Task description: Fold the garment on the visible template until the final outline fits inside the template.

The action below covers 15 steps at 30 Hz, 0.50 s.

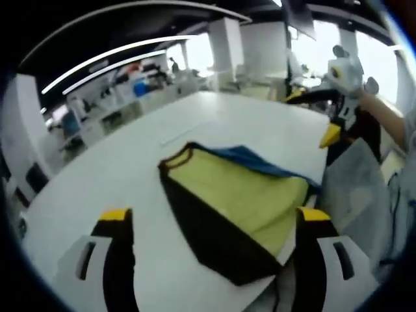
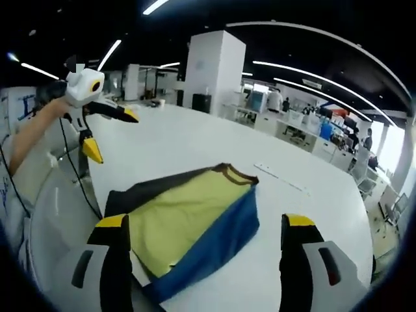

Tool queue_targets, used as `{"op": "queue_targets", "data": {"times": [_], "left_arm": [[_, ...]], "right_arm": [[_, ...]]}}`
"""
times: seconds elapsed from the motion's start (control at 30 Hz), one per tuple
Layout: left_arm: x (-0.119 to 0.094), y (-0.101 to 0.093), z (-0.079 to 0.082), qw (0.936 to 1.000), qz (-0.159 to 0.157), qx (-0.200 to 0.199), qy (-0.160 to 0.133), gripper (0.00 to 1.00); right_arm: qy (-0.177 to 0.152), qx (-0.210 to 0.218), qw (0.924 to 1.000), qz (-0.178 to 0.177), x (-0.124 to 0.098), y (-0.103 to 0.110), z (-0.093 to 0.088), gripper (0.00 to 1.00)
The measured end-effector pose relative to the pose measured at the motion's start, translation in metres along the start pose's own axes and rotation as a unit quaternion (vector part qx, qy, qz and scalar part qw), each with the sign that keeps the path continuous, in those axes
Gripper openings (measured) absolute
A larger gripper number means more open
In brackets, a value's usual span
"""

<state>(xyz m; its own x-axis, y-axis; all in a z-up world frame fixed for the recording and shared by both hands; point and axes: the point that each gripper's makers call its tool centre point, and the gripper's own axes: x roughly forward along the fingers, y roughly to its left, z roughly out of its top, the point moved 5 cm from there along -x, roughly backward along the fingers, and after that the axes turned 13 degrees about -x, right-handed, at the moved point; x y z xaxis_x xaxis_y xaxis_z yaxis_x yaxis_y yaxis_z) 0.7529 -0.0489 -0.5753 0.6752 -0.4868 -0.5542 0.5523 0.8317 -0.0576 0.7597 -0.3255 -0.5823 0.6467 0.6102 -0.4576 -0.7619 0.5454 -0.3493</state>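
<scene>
On the white surface (image 2: 195,140) lies the folded garment (image 2: 188,218), yellow with black and blue panels, near the edge. The left hand-held gripper (image 1: 214,224) and right hand-held gripper (image 2: 205,231) hover over it, jaws spread, pinching nothing.

the garment (image 1: 240,201) looks like soft matt cloth, yellow with black and blue panels and a ribbed brown collar. the table (image 1: 130,169) is smooth, white and faintly glossy. both grippers' jaws look like hard plastic, black with yellow tips.
</scene>
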Motion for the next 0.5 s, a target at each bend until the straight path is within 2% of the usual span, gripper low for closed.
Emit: {"op": "queue_targets", "data": {"times": [0.27, 0.5], "left_arm": [[-0.003, -0.012, -0.007, 1.0, -0.005, -0.003, 0.001, 1.0], [-0.004, -0.018, -0.016, 0.9999, -0.006, -0.014, 0.006, 1.0]], "right_arm": [[0.019, 0.006, 0.9998, 0.01, -0.004, 0.017, -0.011, 0.95], [0.035, 0.009, 0.9987, 0.036, -0.003, 0.031, -0.027, 0.98]]}}
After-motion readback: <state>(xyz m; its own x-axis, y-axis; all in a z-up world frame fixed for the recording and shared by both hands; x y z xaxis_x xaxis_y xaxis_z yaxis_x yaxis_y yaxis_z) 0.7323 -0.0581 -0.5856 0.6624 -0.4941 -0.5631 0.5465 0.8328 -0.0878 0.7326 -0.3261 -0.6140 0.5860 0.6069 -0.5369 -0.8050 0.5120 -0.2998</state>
